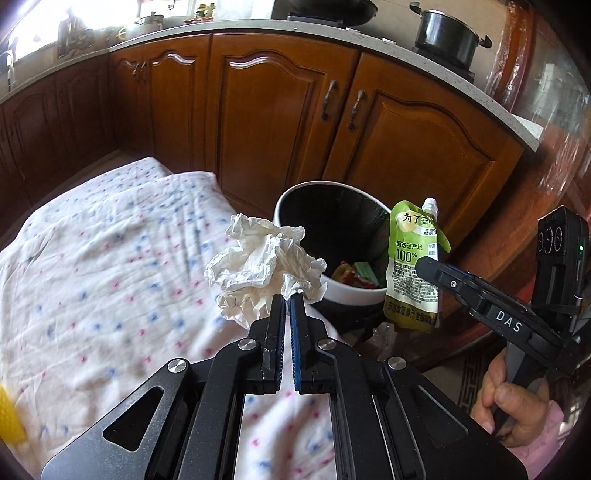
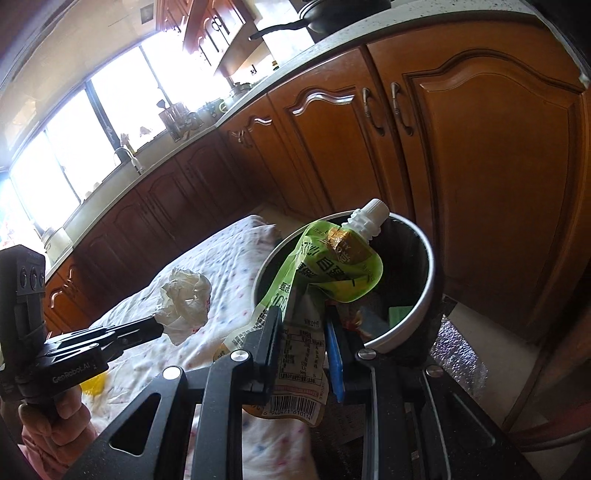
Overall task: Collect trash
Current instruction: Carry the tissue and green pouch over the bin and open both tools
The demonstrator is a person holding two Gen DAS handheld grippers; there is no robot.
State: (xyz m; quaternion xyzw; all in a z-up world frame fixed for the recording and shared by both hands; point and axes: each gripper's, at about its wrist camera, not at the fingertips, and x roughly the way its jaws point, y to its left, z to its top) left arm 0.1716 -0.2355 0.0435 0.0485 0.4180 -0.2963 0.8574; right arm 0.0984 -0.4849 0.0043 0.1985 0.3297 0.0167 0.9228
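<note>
My left gripper (image 1: 289, 300) is shut on a crumpled white tissue (image 1: 258, 264), held above the cloth-covered table just left of the bin. The same tissue (image 2: 186, 299) shows at the left gripper's tip in the right wrist view. My right gripper (image 2: 303, 317) is shut on a green juice pouch (image 2: 325, 273) with a white spout, held over the near rim of the round white bin (image 2: 430, 291). In the left wrist view the pouch (image 1: 412, 266) hangs at the bin's (image 1: 354, 293) right side. The bin has a black liner and colourful wrappers at the bottom.
A white cloth with blue and pink dots (image 1: 96, 258) covers the table. Something yellow (image 1: 9, 417) lies at its near left edge. Wooden cabinet doors (image 1: 280, 118) stand right behind the bin. A pot (image 1: 445, 33) sits on the counter. A hand (image 1: 513, 410) grips the right handle.
</note>
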